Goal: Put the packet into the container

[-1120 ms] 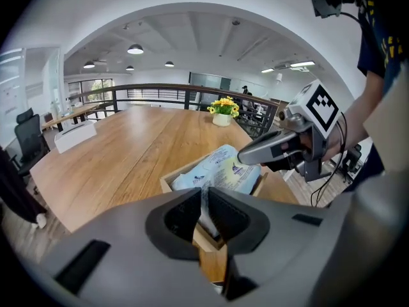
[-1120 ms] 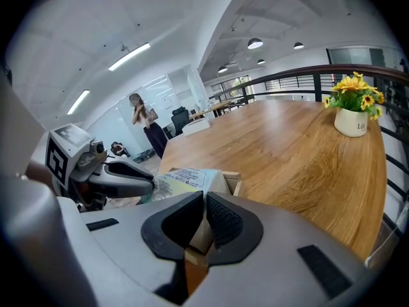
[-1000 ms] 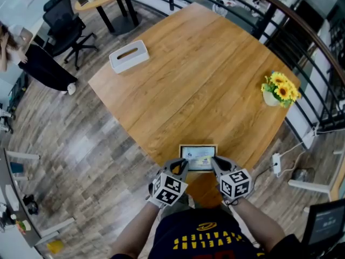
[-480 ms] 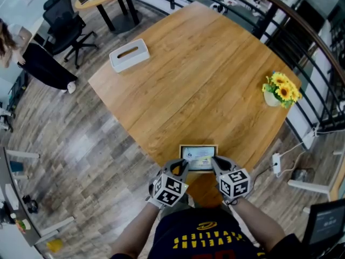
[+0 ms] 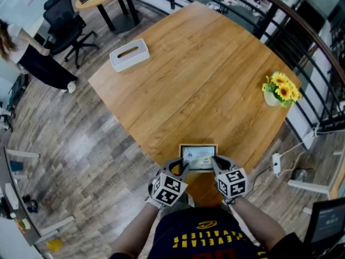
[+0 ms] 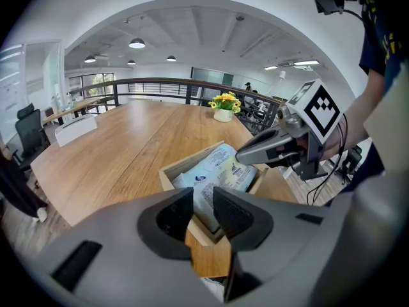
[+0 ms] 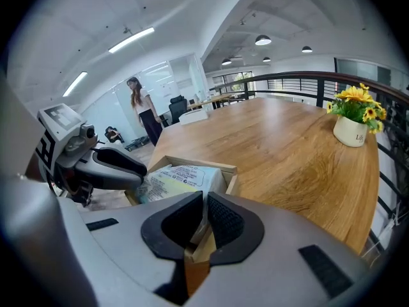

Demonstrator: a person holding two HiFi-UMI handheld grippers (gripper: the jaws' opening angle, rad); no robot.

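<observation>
A shallow wooden container (image 5: 198,146) sits at the table's near edge, and a pale blue and yellow packet (image 5: 198,156) lies in it. My left gripper (image 5: 182,167) is at the container's near left corner. Its jaws are opening, with the packet's (image 6: 217,174) near edge between them and a gap showing beside the pads. My right gripper (image 5: 214,162) is at the near right corner, shut on the packet's (image 7: 176,178) thin white edge, just above the container wall (image 7: 198,164). Each gripper sees the other across the container: the right gripper (image 6: 246,155) and the left gripper (image 7: 137,168).
A white tissue box (image 5: 129,55) stands at the table's far left and a pot of yellow flowers (image 5: 279,90) at the right edge. A person (image 5: 32,58) and an office chair (image 5: 67,28) are on the floor to the left. A railing (image 5: 302,26) runs behind the table.
Both grippers and the container stay where they were; the right gripper's marker cube has turned slightly. The person at the far left has walked further into view.
</observation>
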